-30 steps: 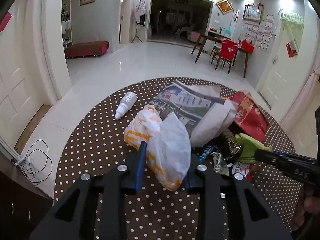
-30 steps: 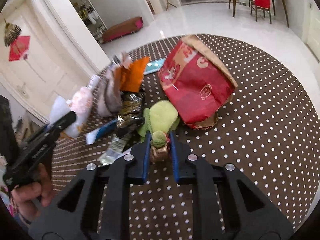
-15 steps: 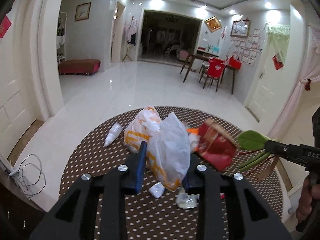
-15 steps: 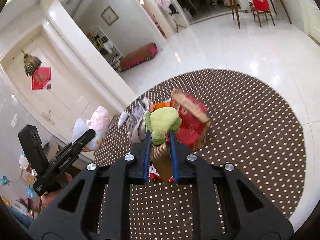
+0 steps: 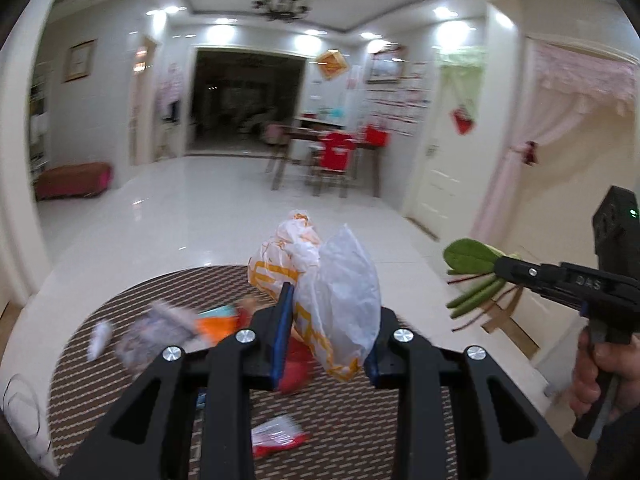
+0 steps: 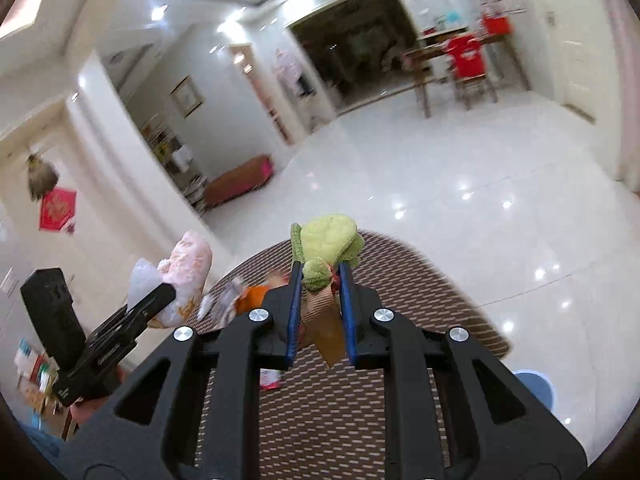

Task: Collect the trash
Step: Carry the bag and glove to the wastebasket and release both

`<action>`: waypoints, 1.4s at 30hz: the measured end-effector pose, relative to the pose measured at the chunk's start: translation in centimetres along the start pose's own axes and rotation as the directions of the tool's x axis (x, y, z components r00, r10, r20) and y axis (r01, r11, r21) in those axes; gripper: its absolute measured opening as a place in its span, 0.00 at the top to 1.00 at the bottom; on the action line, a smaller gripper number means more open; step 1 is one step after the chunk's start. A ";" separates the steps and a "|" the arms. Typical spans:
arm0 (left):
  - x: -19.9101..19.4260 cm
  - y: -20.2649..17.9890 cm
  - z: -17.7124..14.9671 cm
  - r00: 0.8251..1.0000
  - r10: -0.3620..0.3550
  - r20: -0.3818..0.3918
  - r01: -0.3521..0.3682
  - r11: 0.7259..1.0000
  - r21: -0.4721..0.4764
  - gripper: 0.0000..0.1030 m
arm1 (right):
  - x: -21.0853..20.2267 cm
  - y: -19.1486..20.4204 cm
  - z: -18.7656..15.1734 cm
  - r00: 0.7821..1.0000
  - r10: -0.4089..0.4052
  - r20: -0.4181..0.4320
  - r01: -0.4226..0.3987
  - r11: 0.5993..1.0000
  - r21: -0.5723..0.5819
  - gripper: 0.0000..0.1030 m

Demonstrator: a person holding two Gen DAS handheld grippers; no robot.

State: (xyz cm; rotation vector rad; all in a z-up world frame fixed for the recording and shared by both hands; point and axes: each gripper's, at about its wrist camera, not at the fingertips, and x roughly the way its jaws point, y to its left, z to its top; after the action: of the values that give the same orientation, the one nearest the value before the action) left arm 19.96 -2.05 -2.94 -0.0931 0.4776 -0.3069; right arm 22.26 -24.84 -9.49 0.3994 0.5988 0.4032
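My left gripper (image 5: 328, 320) is shut on a crumpled white and orange plastic bag (image 5: 332, 280), held up above the round brown dotted table (image 5: 120, 340). In the right wrist view the same bag (image 6: 184, 264) hangs from the left gripper (image 6: 164, 292) at the left. My right gripper (image 6: 320, 280) is shut on a green leafy bundle (image 6: 328, 236) with a brown strip (image 6: 324, 320) dangling below. From the left wrist view the leaves (image 5: 468, 254) stick out of the right gripper (image 5: 500, 268), which a hand (image 5: 600, 364) holds.
Blurred trash lies on the table below: a grey paper (image 5: 156, 332), an orange wrapper (image 5: 216, 326), a red bag (image 5: 296, 364), a red and white wrapper (image 5: 280, 438). Glossy white floor surrounds the table. A dining table with red chairs (image 5: 336, 152) stands far back.
Both grippers have risen off the table with their loads, the bag and the green bundle. The cameras have tilted up, and the trash pile now lies lower and farther away.
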 end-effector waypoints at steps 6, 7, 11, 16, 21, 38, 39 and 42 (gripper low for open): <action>3.7 -7.5 0.1 0.986 -0.162 -0.048 0.166 0.982 0.087 0.72 | -5.0 -6.5 0.3 0.988 -0.138 0.064 0.132 0.987 0.094 0.83; 4.3 -8.6 -0.1 0.982 -0.181 -0.059 0.186 0.978 0.096 0.72 | -5.8 -7.9 0.2 0.984 -0.162 0.070 0.153 0.981 0.118 0.83; 7.5 -12.9 -0.8 0.954 -0.270 -0.133 0.285 0.953 0.104 0.72 | -7.5 -12.0 -0.7 0.968 -0.243 0.068 0.227 0.956 0.186 0.83; 13.0 -17.5 -2.8 0.901 -0.331 -0.279 0.369 0.924 0.095 0.72 | -7.5 -17.6 -2.7 0.949 -0.317 0.003 0.303 0.910 0.283 0.83; 18.1 -21.4 -5.5 0.846 -0.334 -0.417 0.407 0.908 0.097 0.72 | -6.3 -23.1 -5.2 0.935 -0.345 -0.089 0.352 0.856 0.379 0.83; 27.6 -24.3 -10.0 0.725 -0.227 -0.650 0.400 0.908 0.128 0.16 | -3.5 -29.5 -10.0 0.924 -0.306 -0.229 0.382 0.751 0.538 0.16; 26.6 -24.0 -10.2 0.736 -0.226 -0.638 0.394 0.909 0.133 0.14 | -3.6 -29.5 -10.2 0.921 -0.313 -0.233 0.390 0.746 0.540 0.14; 25.0 -23.0 -9.4 0.762 -0.230 -0.605 0.384 0.913 0.137 0.12 | -3.8 -29.3 -10.3 0.910 -0.337 -0.241 0.414 0.736 0.535 0.06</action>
State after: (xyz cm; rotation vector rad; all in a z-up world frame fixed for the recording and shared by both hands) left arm 30.49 -31.81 -18.57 0.1852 1.0342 -0.7355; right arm 20.30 -48.98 -29.34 0.8223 0.9127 -0.1671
